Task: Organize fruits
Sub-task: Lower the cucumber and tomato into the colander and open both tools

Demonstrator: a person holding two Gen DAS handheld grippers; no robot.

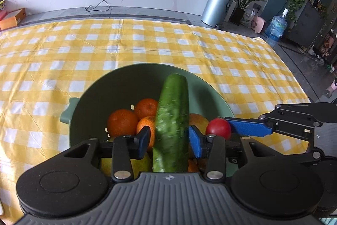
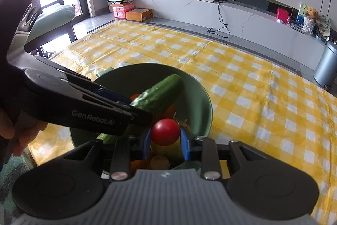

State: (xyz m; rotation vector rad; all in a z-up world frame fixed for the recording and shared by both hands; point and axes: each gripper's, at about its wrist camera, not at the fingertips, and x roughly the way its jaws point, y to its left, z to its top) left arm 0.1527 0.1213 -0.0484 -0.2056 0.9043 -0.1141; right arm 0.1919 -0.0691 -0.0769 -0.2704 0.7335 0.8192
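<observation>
The desk (image 1: 147,45) is seen covered edge to edge by a yellow-and-white checked cloth (image 2: 263,98), creased in places. One green bowl (image 1: 118,85) is set directly on the cloth near the near edge, a small handle shown on its left side.

A bowl (image 1: 134,81) stands on the desk (image 1: 63,52), near its front edge. In the bowl lie oranges (image 1: 122,122), and over them a cucumber (image 1: 172,119) slants between the jaws of the left gripper (image 1: 169,138). To the cucumber's right, a tomato (image 2: 165,131) sits between the jaws of the right gripper (image 2: 165,140), above the bowl.
</observation>
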